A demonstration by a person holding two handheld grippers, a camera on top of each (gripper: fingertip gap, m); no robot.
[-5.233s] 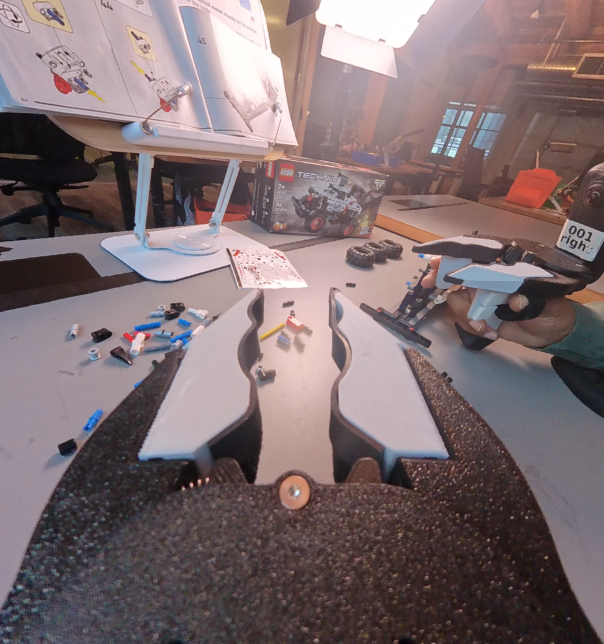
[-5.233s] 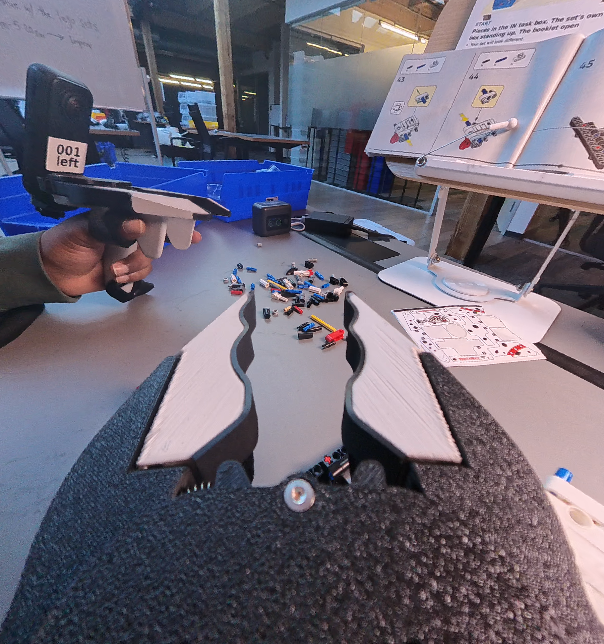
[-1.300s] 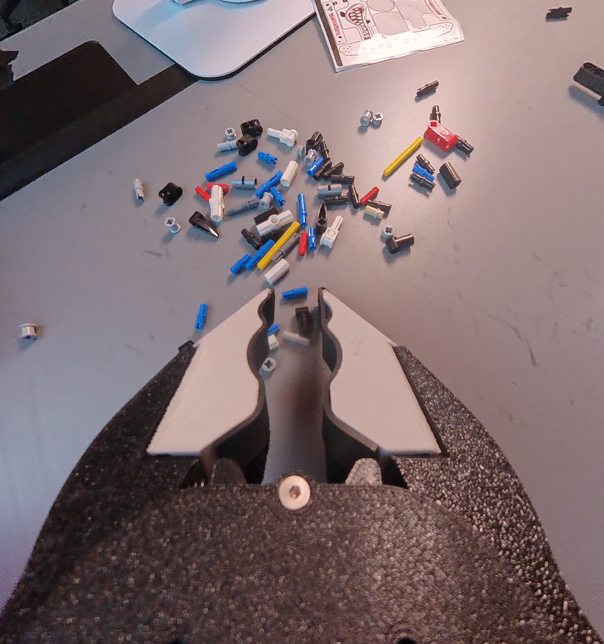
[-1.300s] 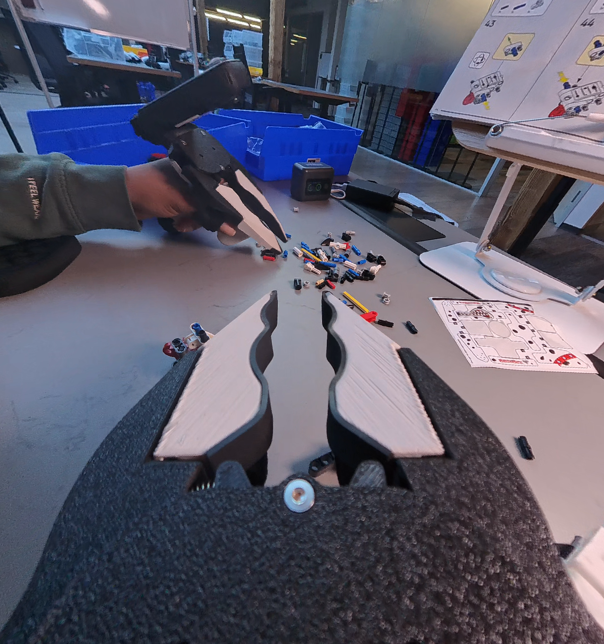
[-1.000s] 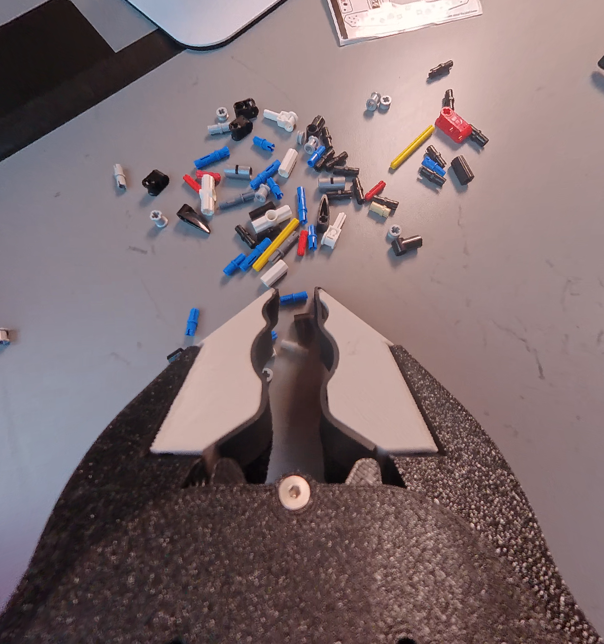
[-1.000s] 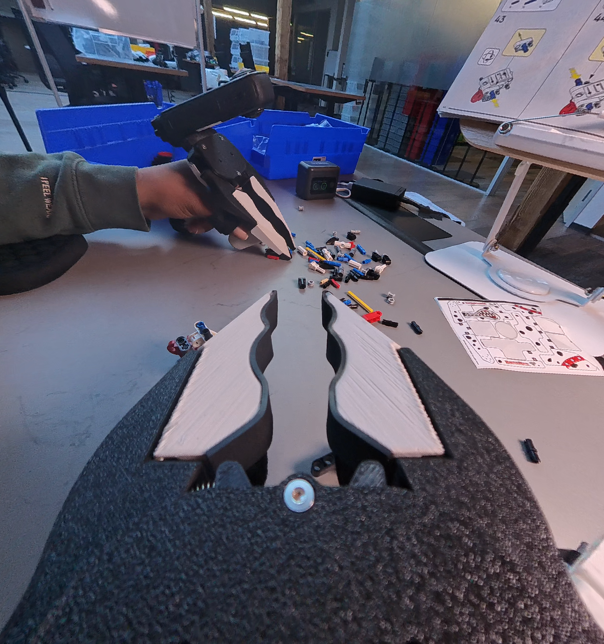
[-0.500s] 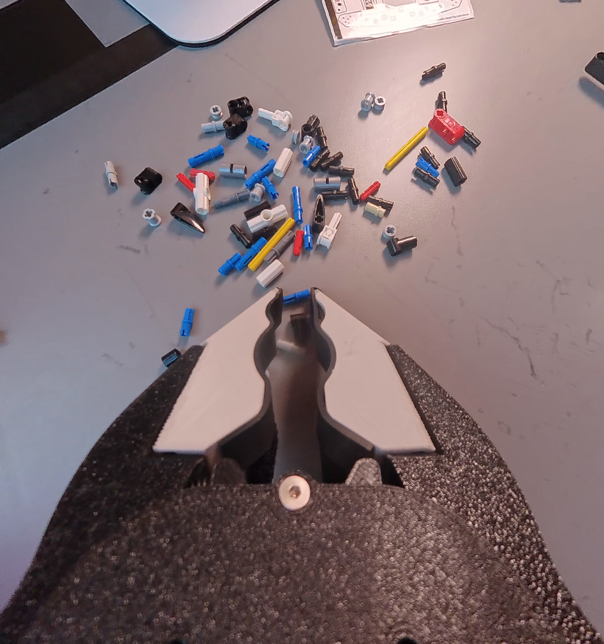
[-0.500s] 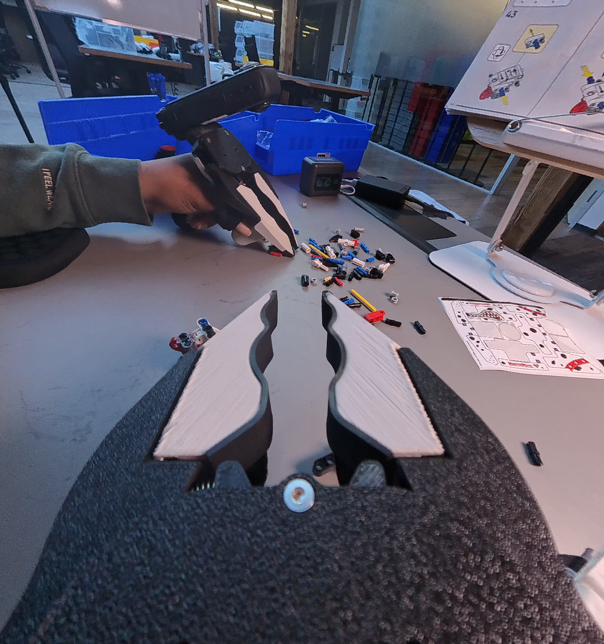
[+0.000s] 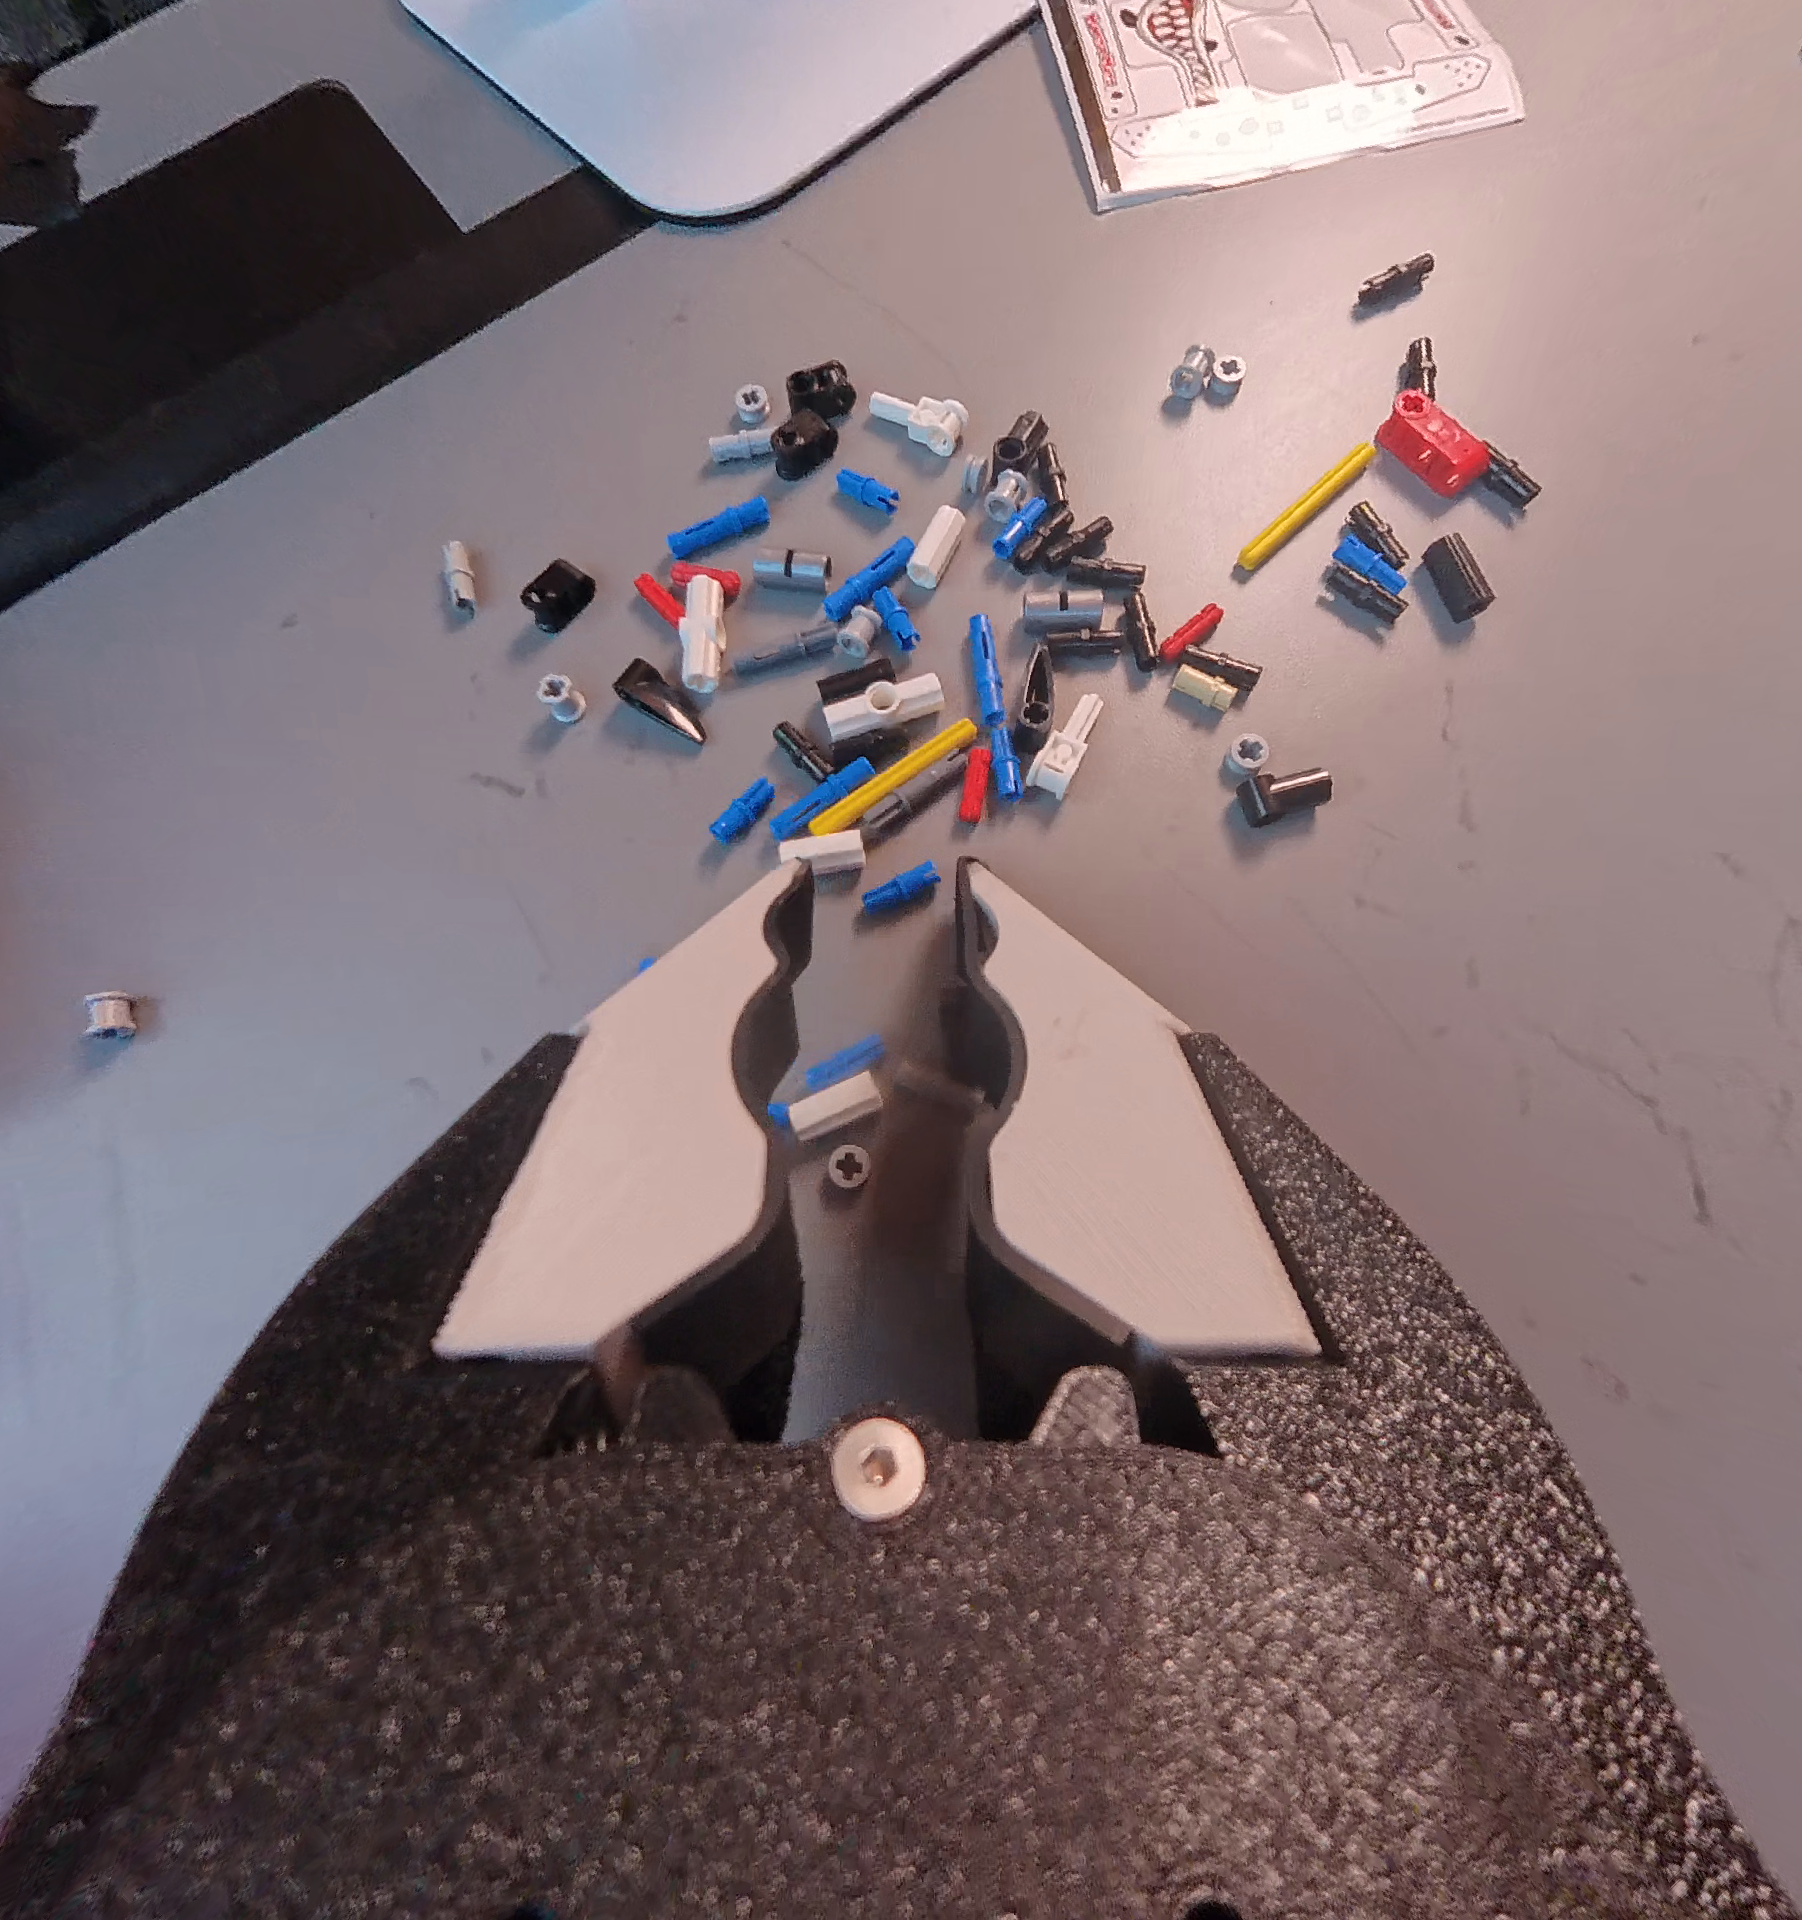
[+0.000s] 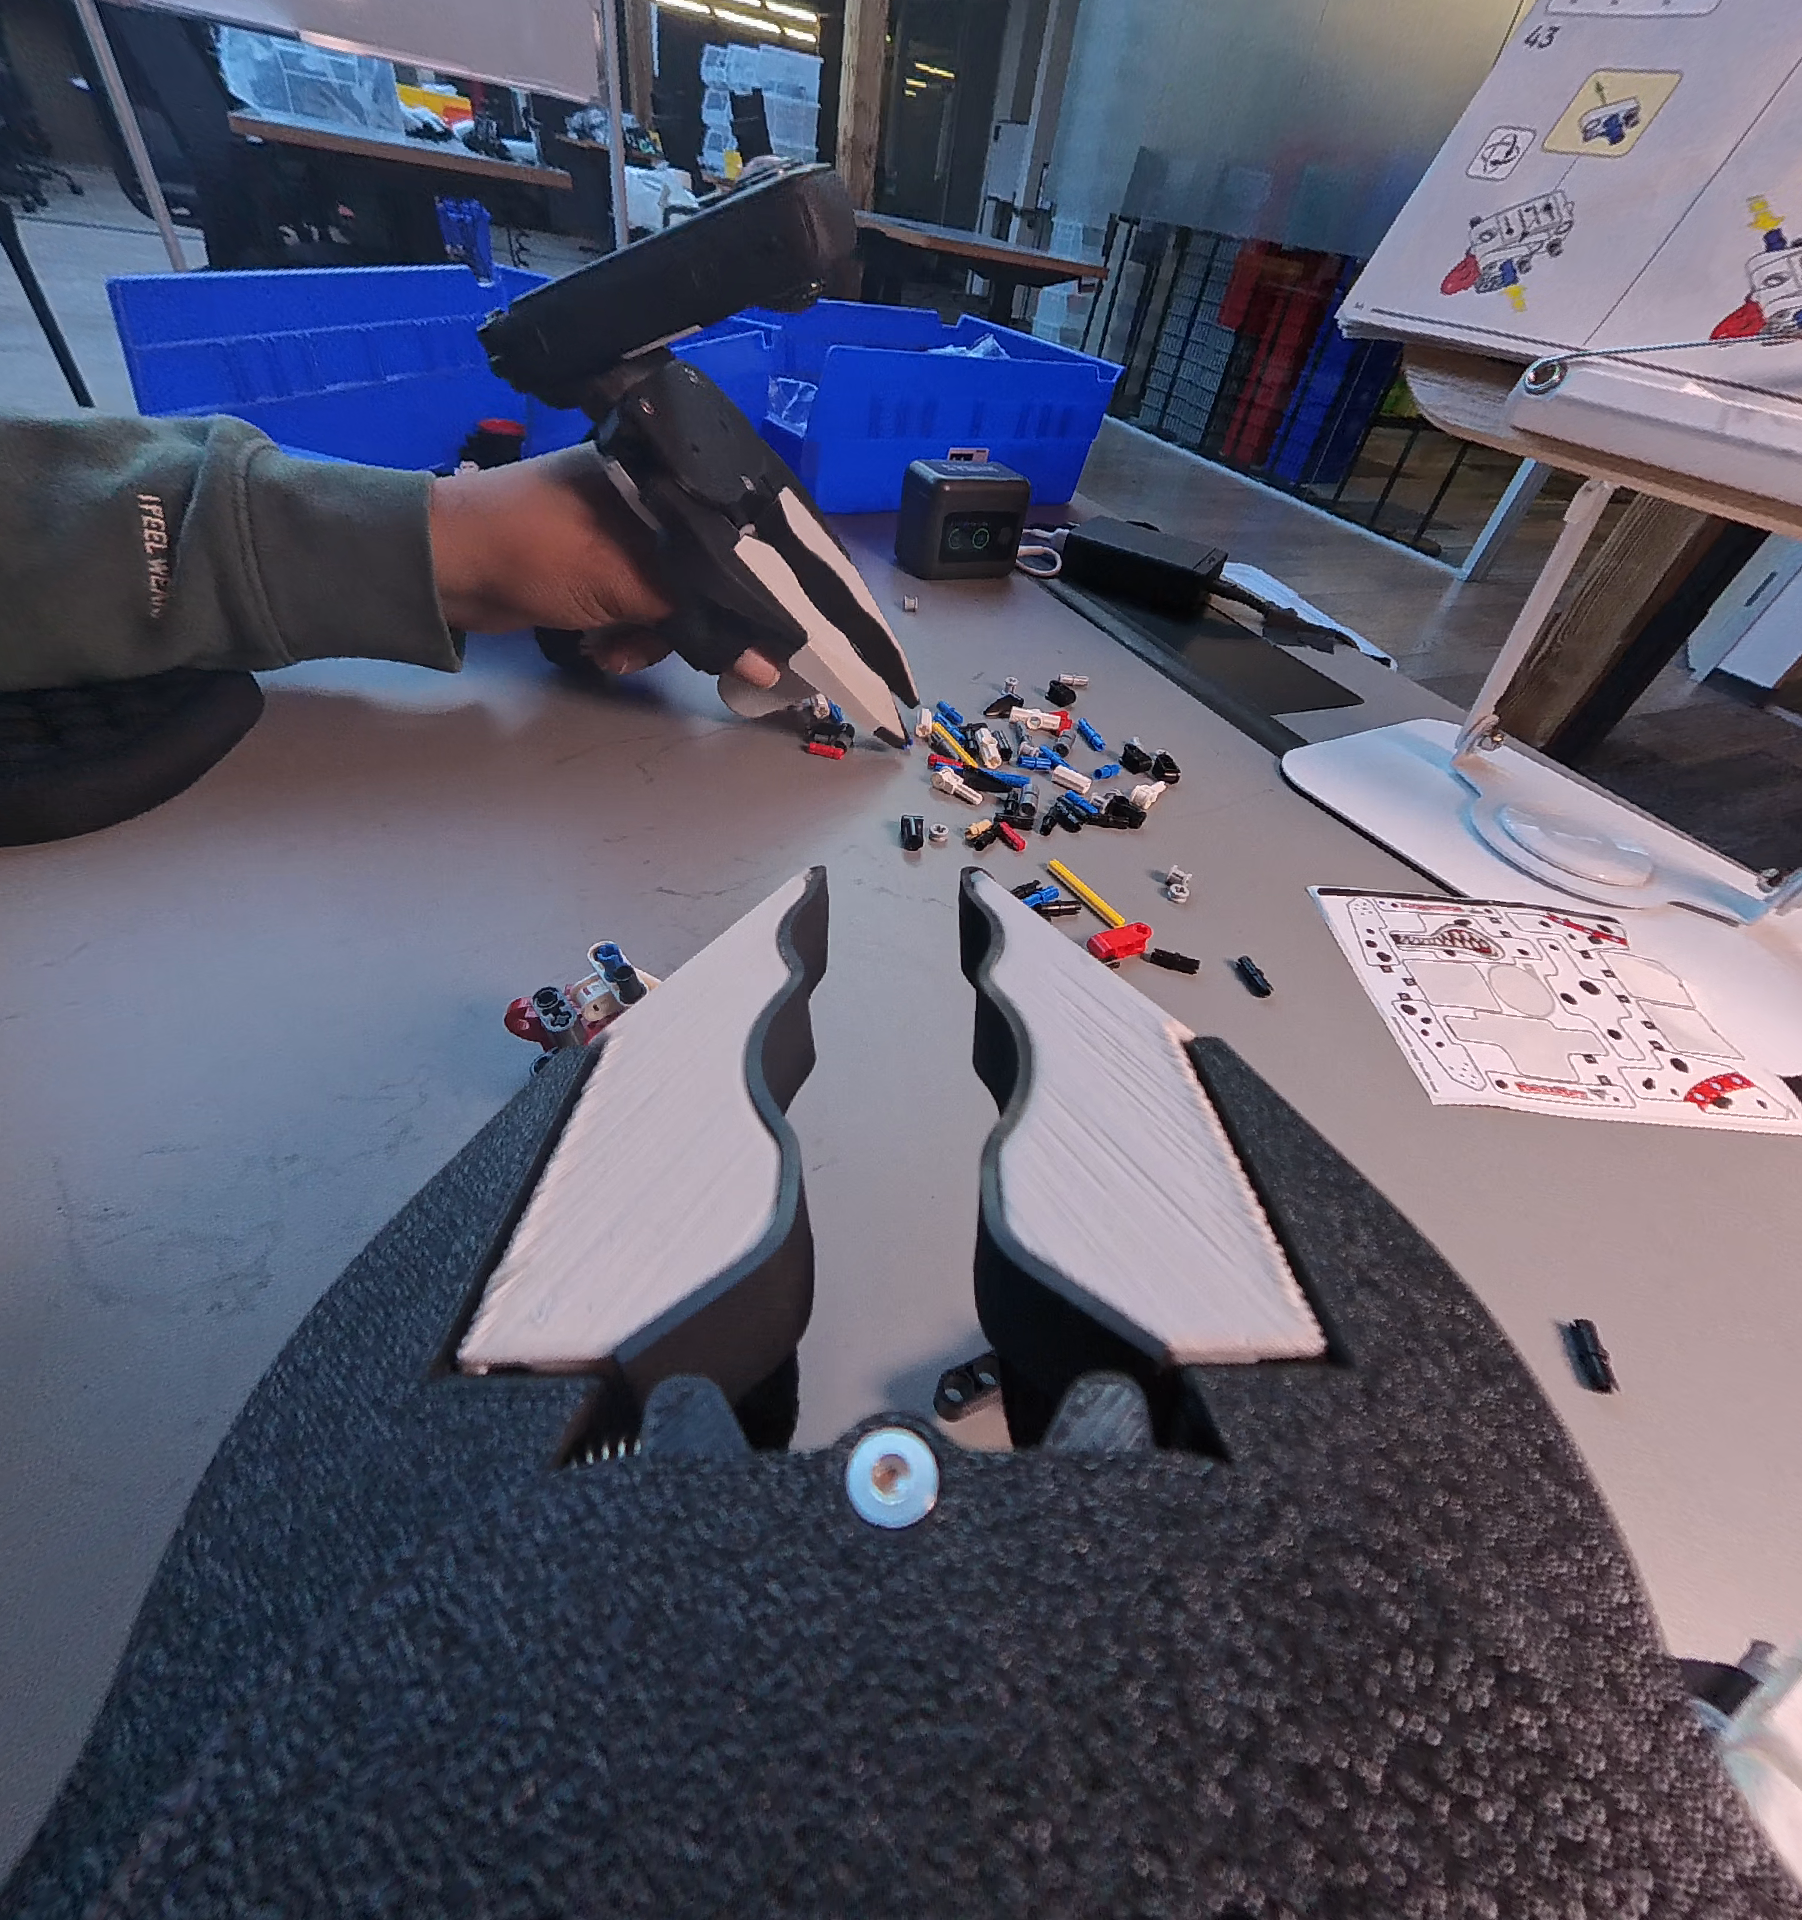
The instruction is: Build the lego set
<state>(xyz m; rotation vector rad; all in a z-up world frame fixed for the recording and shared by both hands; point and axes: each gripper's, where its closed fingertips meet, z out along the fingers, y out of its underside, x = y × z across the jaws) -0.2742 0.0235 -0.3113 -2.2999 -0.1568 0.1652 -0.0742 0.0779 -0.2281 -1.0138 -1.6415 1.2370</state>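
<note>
A grey table (image 10: 253,1039) carried everything. At its far edge stood blue bins (image 10: 959,405), and on the right a white stand (image 10: 1562,810) held an open booklet (image 10: 1624,177). A sticker sheet (image 10: 1541,1008) lay flat just in front of the stand's base.

The left gripper (image 10: 892,727), held in a hand (image 10: 544,551), pointed down steeply with its tips at the near edge of a loose pile of small pieces (image 9: 980,623). In its own view the left gripper (image 9: 881,883) had its fingers narrowly apart, holding nothing that could be made out; a blue pin (image 9: 899,889) lay on the table just past the tips, and a white connector (image 9: 835,1103) and another blue pin lay under the gap farther back.

The right gripper (image 10: 892,883) hovered low over bare table, well short of the pile, fingers narrowly apart and empty.

A small red, white and blue sub-assembly (image 10: 575,1003) sat just beside the right gripper's left finger. A red block (image 9: 1432,447) and a yellow axle (image 9: 1302,506) lay at the pile's right side, a grey bush (image 9: 107,1013) well apart to the left.
</note>
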